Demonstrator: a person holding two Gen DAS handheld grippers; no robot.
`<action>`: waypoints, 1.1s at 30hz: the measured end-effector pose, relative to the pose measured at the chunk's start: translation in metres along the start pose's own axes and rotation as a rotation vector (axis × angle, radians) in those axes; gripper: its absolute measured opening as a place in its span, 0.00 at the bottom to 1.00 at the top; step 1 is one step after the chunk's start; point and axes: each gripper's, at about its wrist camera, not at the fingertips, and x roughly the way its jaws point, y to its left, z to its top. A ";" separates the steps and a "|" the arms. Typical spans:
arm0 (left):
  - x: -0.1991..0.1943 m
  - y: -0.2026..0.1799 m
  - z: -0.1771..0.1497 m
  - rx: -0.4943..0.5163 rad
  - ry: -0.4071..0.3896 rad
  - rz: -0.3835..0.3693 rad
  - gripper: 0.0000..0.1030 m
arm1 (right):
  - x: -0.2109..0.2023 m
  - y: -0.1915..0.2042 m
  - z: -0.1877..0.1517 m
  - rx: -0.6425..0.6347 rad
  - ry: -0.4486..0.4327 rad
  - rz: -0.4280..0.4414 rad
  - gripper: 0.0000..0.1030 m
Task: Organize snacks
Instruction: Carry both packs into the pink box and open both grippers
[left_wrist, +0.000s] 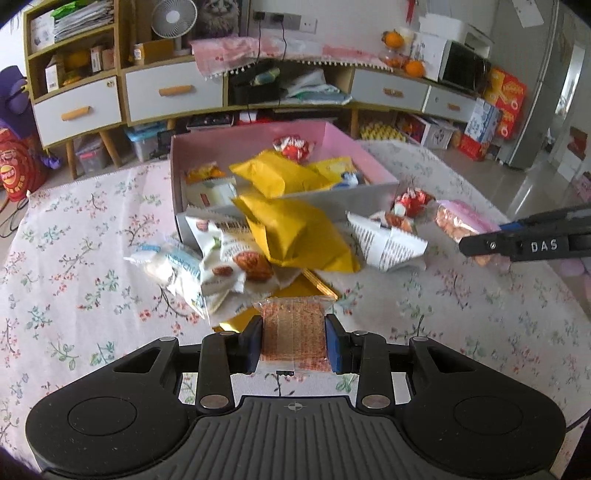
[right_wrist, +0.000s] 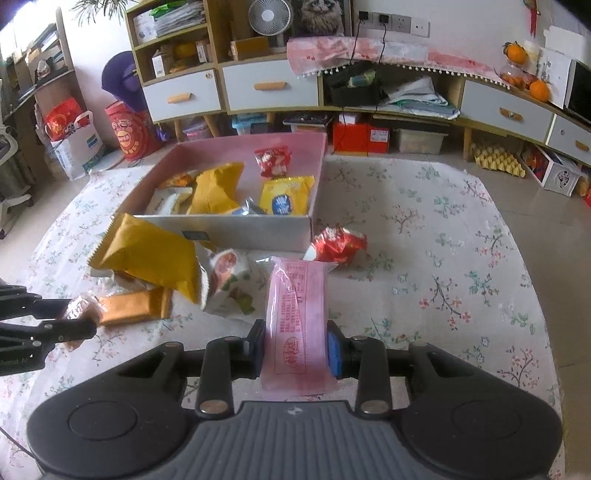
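Note:
My left gripper (left_wrist: 294, 345) is shut on a clear packet of orange-brown crackers (left_wrist: 293, 332), held above the tablecloth. My right gripper (right_wrist: 296, 350) is shut on a long pink snack packet (right_wrist: 297, 314), also lifted off the cloth. The pink-lined box (left_wrist: 354, 205) stands at the middle of the table with several snacks inside. Before it lie loose snacks: a big yellow bag (left_wrist: 295, 236), a white nut packet (left_wrist: 229, 258), a white-blue packet (left_wrist: 173, 266), a white printed packet (left_wrist: 388, 243) and a red wrapped sweet (left_wrist: 412, 201). The right gripper (left_wrist: 517, 245) shows at the right edge of the left wrist view.
A floral tablecloth (right_wrist: 443, 258) covers the table. A flat gold bar (right_wrist: 136, 302) lies left of the pink packet, beside the left gripper (right_wrist: 70, 321). Behind the table stands a long cabinet with drawers (right_wrist: 269, 88); bags and boxes sit on the floor.

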 end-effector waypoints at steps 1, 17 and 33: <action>-0.002 0.000 0.002 -0.002 -0.009 -0.001 0.31 | 0.000 0.001 0.001 0.002 -0.004 0.003 0.16; 0.003 0.023 0.063 -0.126 -0.097 0.089 0.31 | 0.005 0.001 0.051 0.148 -0.074 0.150 0.16; 0.090 0.046 0.127 -0.223 -0.058 0.128 0.31 | 0.071 -0.018 0.085 0.379 -0.056 0.267 0.16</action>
